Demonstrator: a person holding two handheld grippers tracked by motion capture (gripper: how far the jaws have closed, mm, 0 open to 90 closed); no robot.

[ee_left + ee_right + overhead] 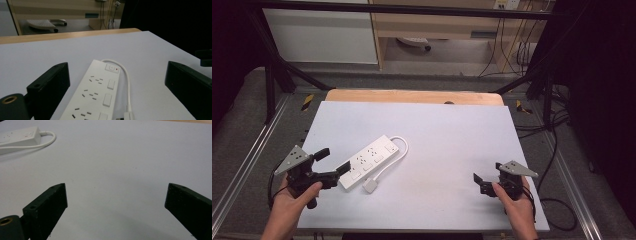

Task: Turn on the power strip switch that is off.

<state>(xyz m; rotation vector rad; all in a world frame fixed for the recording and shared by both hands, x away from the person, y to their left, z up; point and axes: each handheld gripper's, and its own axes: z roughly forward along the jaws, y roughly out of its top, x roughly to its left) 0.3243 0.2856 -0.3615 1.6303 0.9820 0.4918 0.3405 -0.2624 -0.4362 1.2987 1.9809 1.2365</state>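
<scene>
Both grippers black w/ grey triangular top plates: left gripper [333, 160], right gripper [487, 172]. Blocky jaws w/ small holes. Forearms bare.

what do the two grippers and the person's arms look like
Both the left gripper and the right gripper are black, each with two flat, blocky jaws and a grey three-cornered plate on top. A brass-coloured ring sits at the base of one jaw. No sleeves show on the forearms; the hands wear no gloves.

High view looks forward-down over the table; each gripper view looks low between its own jaws, all sharing the power strip [369, 161].
</scene>
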